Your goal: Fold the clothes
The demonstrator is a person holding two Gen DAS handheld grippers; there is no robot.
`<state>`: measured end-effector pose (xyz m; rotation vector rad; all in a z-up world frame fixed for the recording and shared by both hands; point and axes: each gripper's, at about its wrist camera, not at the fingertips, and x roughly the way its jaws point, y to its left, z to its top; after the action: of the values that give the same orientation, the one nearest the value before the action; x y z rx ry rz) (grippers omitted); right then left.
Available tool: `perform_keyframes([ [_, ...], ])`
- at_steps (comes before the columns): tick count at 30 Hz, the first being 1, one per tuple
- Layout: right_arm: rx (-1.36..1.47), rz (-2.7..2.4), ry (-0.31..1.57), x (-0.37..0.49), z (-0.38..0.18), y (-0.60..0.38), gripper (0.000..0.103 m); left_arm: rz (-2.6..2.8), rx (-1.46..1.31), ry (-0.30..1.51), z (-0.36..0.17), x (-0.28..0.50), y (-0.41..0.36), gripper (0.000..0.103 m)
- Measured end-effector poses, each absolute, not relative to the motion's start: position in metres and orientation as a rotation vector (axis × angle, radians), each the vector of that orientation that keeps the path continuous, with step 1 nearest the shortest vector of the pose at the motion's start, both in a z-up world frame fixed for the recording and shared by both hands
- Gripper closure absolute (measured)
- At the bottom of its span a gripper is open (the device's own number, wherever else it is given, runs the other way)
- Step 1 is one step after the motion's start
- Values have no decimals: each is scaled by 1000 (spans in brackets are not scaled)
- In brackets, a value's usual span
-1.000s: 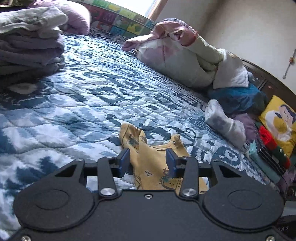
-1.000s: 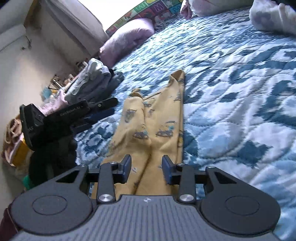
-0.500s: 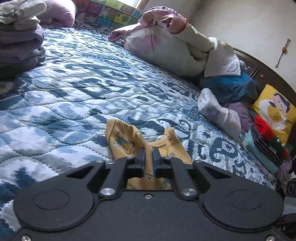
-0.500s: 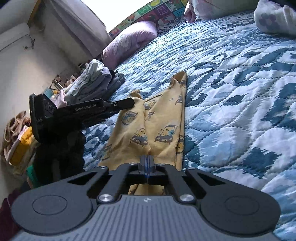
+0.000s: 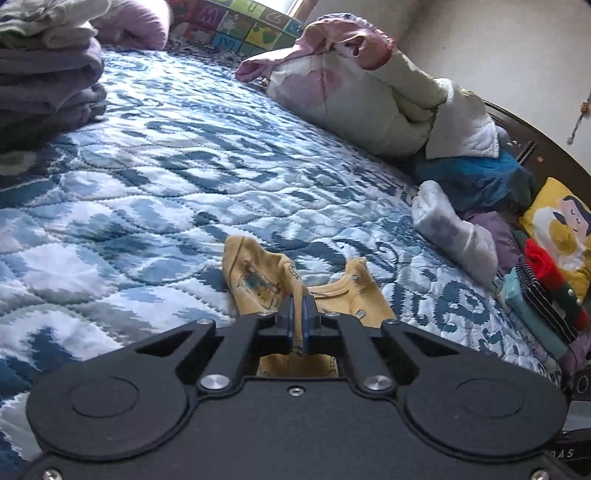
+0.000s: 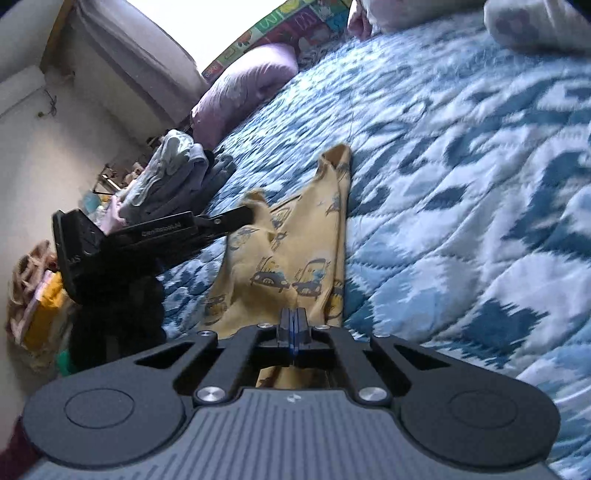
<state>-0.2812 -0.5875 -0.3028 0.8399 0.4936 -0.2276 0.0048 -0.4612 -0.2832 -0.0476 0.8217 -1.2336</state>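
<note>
Quilted bedspread point(image 5: 155, 177), both grippers pinching yellow garment point(image 6: 295, 254)

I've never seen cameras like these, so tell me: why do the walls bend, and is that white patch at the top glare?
Left wrist view: the fisheye lens bows the dark headboard; the yellow garment stays fairly sharp. Right wrist view: the window is blown out white by daylight, the wall curves, and the blue quilt smears softly toward the right edge.

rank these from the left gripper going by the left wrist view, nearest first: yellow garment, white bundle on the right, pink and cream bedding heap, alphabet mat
1. yellow garment, clamped in the left gripper
2. white bundle, to the right
3. pink and cream bedding heap, farther back, right of centre
4. alphabet mat, along the far edge
</note>
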Motion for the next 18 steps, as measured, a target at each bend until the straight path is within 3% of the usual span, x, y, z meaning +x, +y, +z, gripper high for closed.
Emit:
perform_keyframes([
  [4,812,-257,499,-283,-297,-585,99,-1204,-39,807,-281,4,-458,100],
  [7,670,-265,512,-287,-279,-567,93,-1181,-24,792,-279,2,-456,99],
  [8,632,-239,515,-288,-272,-559,93,-1174,-19,787,-278,1,-455,97],
  [9,599,-205,517,-290,-266,-550,92,-1166,-14,782,-277,1,-454,86],
  [11,513,-117,525,-291,-255,-526,92,-1151,-4,771,-276,-1,-453,76],
  [18,171,19,733,-297,-268,-446,92,-1208,-12,635,-250,-32,-410,76],
])
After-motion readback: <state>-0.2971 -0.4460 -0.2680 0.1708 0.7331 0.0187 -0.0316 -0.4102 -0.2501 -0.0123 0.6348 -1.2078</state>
